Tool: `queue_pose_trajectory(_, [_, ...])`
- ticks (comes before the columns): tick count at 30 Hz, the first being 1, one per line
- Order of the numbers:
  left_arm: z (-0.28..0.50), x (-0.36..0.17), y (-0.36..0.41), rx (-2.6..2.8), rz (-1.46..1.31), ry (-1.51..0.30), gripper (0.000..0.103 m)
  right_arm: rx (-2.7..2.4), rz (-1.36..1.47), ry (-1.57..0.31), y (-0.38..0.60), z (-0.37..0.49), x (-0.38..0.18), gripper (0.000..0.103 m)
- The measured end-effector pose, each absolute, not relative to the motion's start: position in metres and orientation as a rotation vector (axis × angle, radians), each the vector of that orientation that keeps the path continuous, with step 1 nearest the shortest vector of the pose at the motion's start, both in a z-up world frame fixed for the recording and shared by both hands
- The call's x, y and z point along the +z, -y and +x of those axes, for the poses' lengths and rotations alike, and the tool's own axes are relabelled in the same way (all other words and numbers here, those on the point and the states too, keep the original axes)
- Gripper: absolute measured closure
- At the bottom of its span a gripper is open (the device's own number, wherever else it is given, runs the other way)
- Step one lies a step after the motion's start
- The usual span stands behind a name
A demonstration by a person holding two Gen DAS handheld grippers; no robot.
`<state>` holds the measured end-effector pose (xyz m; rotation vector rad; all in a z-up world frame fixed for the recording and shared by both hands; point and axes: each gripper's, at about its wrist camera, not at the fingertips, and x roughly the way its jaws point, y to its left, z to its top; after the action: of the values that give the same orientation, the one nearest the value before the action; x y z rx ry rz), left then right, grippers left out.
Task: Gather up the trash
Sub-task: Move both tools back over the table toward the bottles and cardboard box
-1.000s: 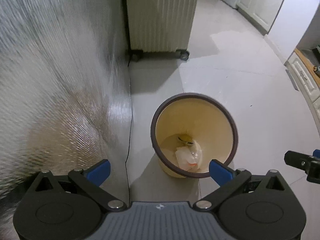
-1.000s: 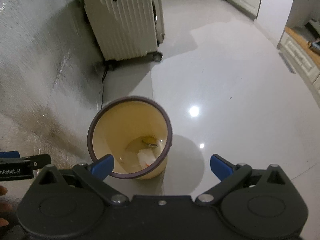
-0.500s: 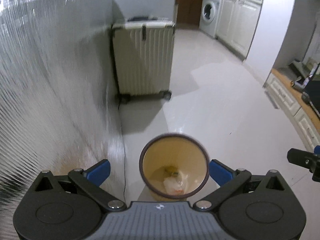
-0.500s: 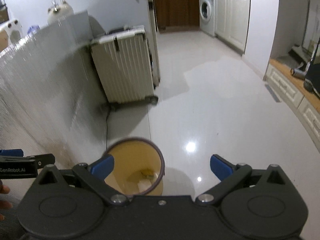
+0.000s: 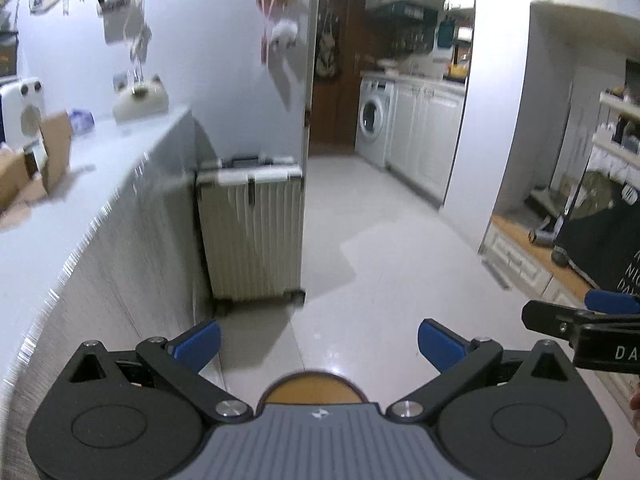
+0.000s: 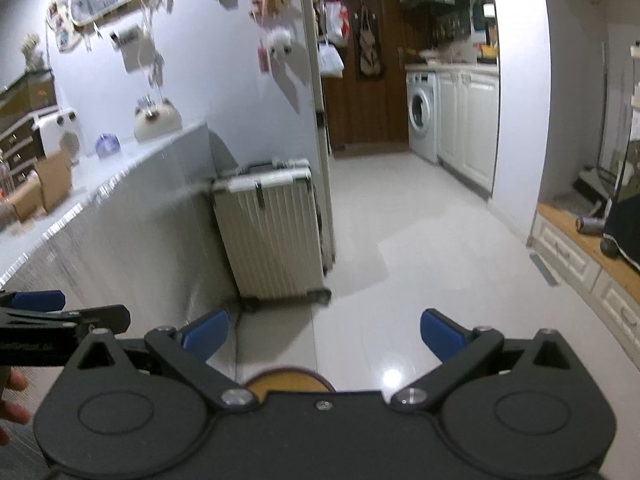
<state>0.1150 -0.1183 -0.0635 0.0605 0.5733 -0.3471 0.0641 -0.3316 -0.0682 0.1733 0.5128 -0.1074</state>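
The yellow trash bin (image 5: 310,388) with a dark rim stands on the floor, mostly hidden behind the left gripper's body; only its far rim shows. It also shows in the right wrist view (image 6: 289,380). My left gripper (image 5: 318,344) is open and empty, raised above the bin. My right gripper (image 6: 324,334) is open and empty, also above the bin. The right gripper's finger shows at the right edge of the left wrist view (image 5: 576,320). The left gripper shows at the left edge of the right wrist view (image 6: 60,316).
A silver counter (image 5: 100,216) runs along the left with cardboard boxes (image 5: 36,168) and small items on top. A cream ribbed suitcase (image 5: 252,236) stands against it. White cabinets and a washing machine (image 5: 374,120) line the far right. A low wooden bench (image 6: 592,264) is at right.
Both grippers have risen and tilted up from the bin. The bin has dropped to the bottom of both views and its trash is out of sight.
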Motion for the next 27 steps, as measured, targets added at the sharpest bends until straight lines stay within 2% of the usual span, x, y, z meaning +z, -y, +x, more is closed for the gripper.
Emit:
queue_pose_trajectory(15, [0.061, 0.027, 0.041, -0.237, 0.031, -0.330, 0.000, -0.022, 0.144, -0.333, 0.290, 0.044, 0.007, 0.000])
queue_pose_trajectory(27, [0.048, 0.050, -0.075, -0.041, 0.060, -0.279, 0.000, 0.132, 0.150, -0.281, 0.213, 0.074, 0.033, 0.000])
